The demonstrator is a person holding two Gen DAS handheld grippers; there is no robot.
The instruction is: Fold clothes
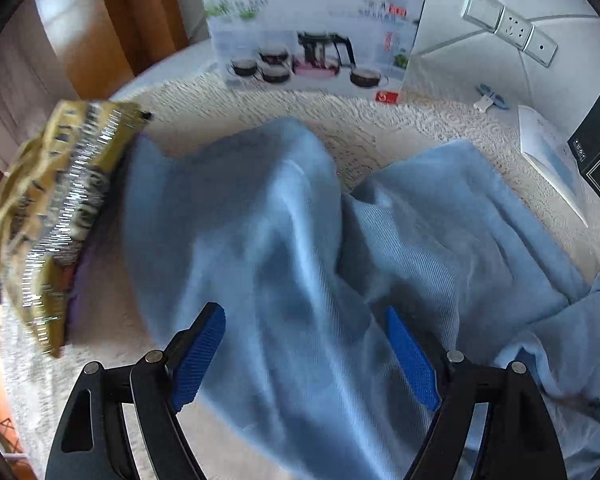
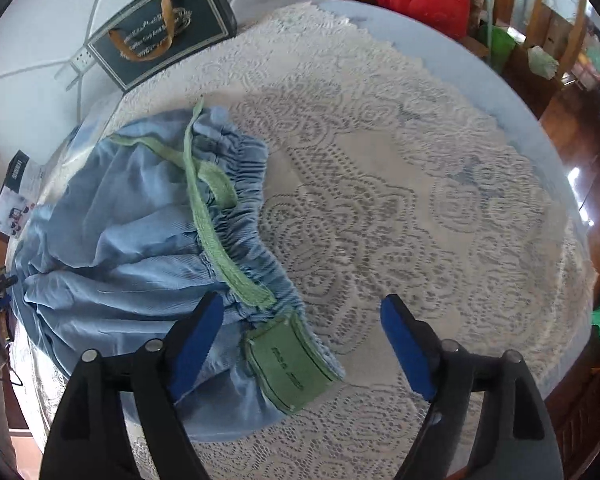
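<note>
White lace covers the round worktop [image 2: 380,128]. Both tools are spread: the left tool [image 1: 306,354] over blurred blue trousers [image 1: 280,240], the right tool [image 2: 302,342] at their waistband beside one green patch [image 2: 290,364], lettering unreadable. One tea-set box [image 1: 312,40] stands behind.

Your trousers [image 1: 300,248] lie on the lace tablecloth [image 2: 400,208], legs spread toward the tea-set box [image 1: 316,40] standing at the table's far edge. Left of them, touching the cloth, sits what may be a foil snack bag [image 1: 52,216]. In your right wrist view the waistband [image 2: 252,216] faces right, its drawstring [image 2: 208,216] lying across it, a gift box [image 2: 160,28] behind.
</note>
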